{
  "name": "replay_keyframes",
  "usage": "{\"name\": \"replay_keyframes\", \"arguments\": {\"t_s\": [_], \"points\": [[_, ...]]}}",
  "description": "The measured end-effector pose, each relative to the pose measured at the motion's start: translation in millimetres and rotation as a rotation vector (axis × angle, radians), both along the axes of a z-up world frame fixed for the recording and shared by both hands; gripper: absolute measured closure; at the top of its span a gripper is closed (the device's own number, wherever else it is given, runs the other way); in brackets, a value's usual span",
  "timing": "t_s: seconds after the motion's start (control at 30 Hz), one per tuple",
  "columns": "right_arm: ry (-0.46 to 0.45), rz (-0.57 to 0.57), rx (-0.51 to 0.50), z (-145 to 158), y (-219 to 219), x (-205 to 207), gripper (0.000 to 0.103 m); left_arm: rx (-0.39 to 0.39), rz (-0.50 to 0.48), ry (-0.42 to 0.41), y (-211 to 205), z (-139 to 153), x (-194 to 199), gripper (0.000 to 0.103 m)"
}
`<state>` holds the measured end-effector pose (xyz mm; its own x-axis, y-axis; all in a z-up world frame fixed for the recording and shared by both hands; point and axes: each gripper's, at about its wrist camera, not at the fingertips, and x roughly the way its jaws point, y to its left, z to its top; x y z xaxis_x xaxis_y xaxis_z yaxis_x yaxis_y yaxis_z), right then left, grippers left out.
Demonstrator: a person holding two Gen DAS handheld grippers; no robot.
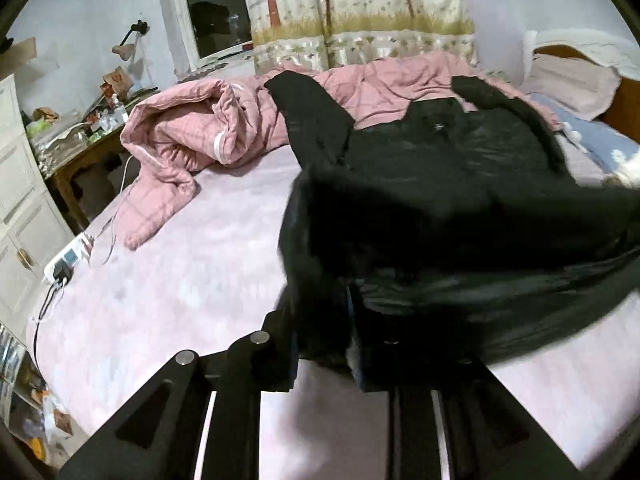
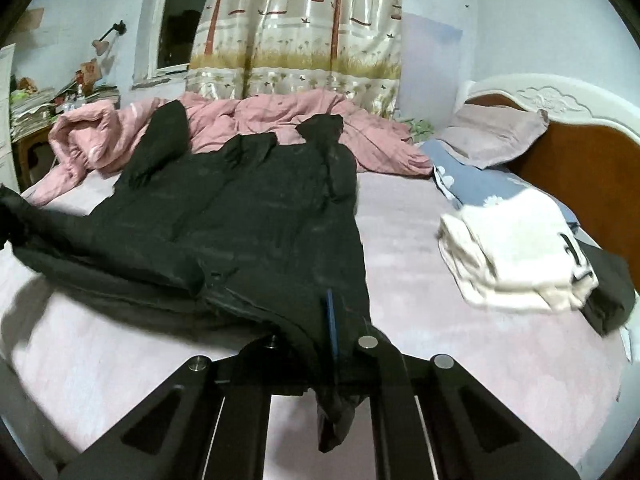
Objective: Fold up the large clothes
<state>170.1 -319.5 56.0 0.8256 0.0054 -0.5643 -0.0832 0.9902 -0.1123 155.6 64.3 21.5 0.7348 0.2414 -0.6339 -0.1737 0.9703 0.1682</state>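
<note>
Both tongs, left tongs (image 1: 324, 344) and right tongs (image 2: 320, 344), pinch black jacket (image 2: 248, 216); pink quilt (image 2: 280, 120) behind, white clothes (image 2: 516, 252) beside.

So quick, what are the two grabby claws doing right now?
Left gripper: closed on the black jacket.
Right gripper: closed on the same jacket's hem.

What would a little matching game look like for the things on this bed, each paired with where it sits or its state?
Things:
1. black jacket
2. pink quilt
3. white folded garment
4. lilac pillow

Places or states:
A. leaning against the headboard
B. bunched along the far edge by the curtain
C. pinched in both grippers
D. stacked near the headboard side

Pairs: 1-C, 2-B, 3-D, 4-A
</note>
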Motion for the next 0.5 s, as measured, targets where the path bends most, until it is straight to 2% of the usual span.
{"name": "replay_keyframes", "arguments": {"t_s": [0.03,0.13,0.23,0.27,0.33,0.37,0.4,0.43,0.5], "points": [[0.023,-0.005,0.003,-5.9,1.2,17.0,0.095,0.005,0.019,0.028,1.7,-8.0,17.2,0.082],[0.093,-0.022,0.023,-33.9,-0.7,56.5,0.095,-0.047,0.037,0.068,13.9,-33.9,46.3,0.082],[0.166,-0.027,0.108,-68.0,-14.5,77.1,0.094,-0.063,0.014,0.075,17.2,-59.1,57.2,0.081],[0.194,-0.034,0.134,-73.7,-20.0,80.4,0.086,-0.092,0.003,0.083,19.3,-66.8,57.0,0.071],[0.222,-0.07,0.19,-76.0,-34.2,82.0,0.06,-0.164,0.022,0.068,28.1,-71.3,50.2,0.057],[0.204,-0.092,0.218,-72.8,-42.2,78.3,0.037,-0.2,0.023,0.047,32.1,-67.9,46.2,0.042],[0.171,-0.117,0.241,-67.5,-51.8,72.8,0.019,-0.24,0.019,0.014,37.9,-61.1,41.9,0.034],[0.132,-0.138,0.268,-61.9,-62.6,63.6,0.016,-0.279,0.014,-0.03,43.3,-52.9,35.8,0.024],[0.097,-0.129,0.337,-51.7,-79.8,50.2,0.015,-0.354,-0.012,-0.102,52.5,-39.3,23.7,0.022]]}}
